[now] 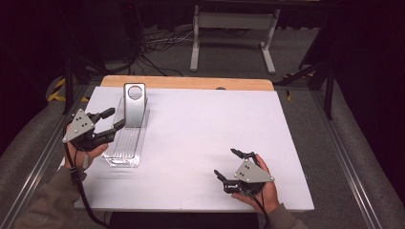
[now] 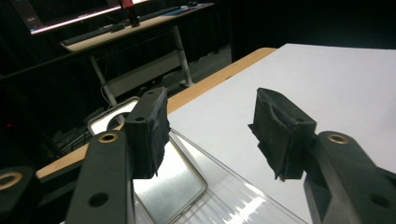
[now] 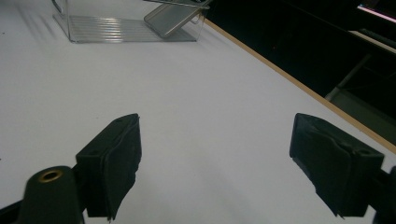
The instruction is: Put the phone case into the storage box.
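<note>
A clear plastic tray [image 1: 125,143] lies at the left of the white table [image 1: 200,129]. A silver metal stand [image 1: 134,104] with a round hole near its top leans out of the tray's far end. My left gripper [image 1: 113,119] hovers open just left of the stand, its jaws apart over the tray [image 2: 233,196] and the stand's plate [image 2: 173,182]. At the front right my right gripper [image 1: 228,164] is open above bare table, holding nothing. From there the tray [image 3: 126,28] and stand [image 3: 173,16] lie far off at the top.
A wooden strip [image 1: 186,82] edges the table's far side. Beyond it stand a white frame [image 1: 233,28] and loose cables [image 1: 153,47] on the floor. Metal rails [image 1: 344,162] run along both sides of the table.
</note>
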{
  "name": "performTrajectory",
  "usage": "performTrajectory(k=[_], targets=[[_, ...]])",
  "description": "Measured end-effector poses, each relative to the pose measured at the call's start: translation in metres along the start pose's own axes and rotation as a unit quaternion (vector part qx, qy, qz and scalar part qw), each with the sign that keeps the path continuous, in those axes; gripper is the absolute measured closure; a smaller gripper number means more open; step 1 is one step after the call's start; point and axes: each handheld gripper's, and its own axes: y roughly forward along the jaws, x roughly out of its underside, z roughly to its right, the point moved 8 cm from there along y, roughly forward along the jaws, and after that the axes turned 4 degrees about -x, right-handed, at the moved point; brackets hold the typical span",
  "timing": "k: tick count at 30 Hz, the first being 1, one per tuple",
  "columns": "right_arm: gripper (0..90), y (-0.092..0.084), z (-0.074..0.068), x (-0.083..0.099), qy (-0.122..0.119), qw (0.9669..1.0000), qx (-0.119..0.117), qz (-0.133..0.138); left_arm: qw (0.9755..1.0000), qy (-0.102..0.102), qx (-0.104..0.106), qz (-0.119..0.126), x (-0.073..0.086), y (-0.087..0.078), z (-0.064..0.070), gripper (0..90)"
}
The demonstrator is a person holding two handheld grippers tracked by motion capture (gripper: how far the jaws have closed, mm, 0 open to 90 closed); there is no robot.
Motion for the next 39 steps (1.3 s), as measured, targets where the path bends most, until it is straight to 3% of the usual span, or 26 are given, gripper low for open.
performTrajectory(k=[12,25,29,36,39], targets=[[17.6,-0.004,0.001,-0.004,0.008,0.9999,0.000,0.012,0.9998,0.000,0.012,0.016,-0.004,-0.017,0.016,33.3],[17.4,-0.006,0.001,-0.006,0.011,0.9998,0.000,0.017,0.9993,0.014,0.022,0.028,-0.005,-0.027,0.034,17.1],[17.3,-0.007,0.002,-0.007,0.012,0.9997,0.001,0.019,0.9992,0.008,0.026,0.029,-0.004,-0.031,0.040,12.4],[16.9,-0.008,0.001,-0.008,0.009,0.9997,0.003,0.021,0.9984,0.011,0.047,0.029,0.001,-0.038,0.056,5.3],[16.7,-0.009,0.001,-0.009,0.010,0.9997,0.005,0.022,0.9983,0.018,0.047,0.029,0.004,-0.040,0.063,4.9]])
